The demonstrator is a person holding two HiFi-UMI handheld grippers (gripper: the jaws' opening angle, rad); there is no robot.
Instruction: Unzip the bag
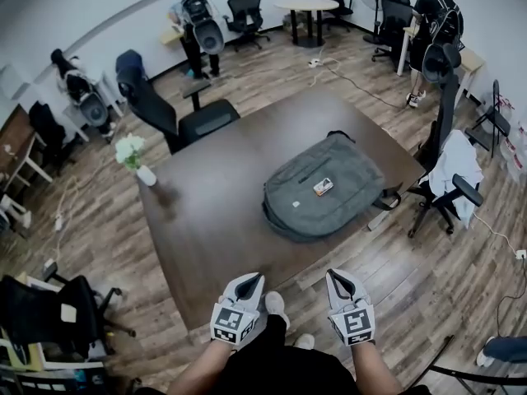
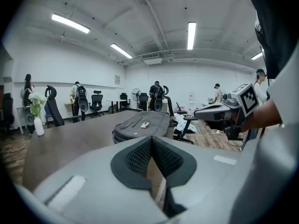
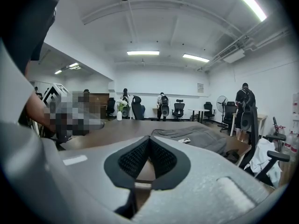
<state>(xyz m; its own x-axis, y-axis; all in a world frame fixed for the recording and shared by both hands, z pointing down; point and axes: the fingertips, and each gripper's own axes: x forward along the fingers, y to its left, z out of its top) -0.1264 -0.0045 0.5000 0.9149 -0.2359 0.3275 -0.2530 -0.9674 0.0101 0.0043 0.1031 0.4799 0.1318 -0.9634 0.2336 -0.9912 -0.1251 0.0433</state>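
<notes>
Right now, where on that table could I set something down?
The table is bare across its left half, between the flower vase and the backpack, and along its near edge. The backpack crowds the right side.

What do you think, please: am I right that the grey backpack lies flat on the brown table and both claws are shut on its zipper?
Not quite. The backpack does lie flat on the table, but the left claw and right claw are shut on nothing, well apart from it and close to the person's body, as the head view shows.
</notes>
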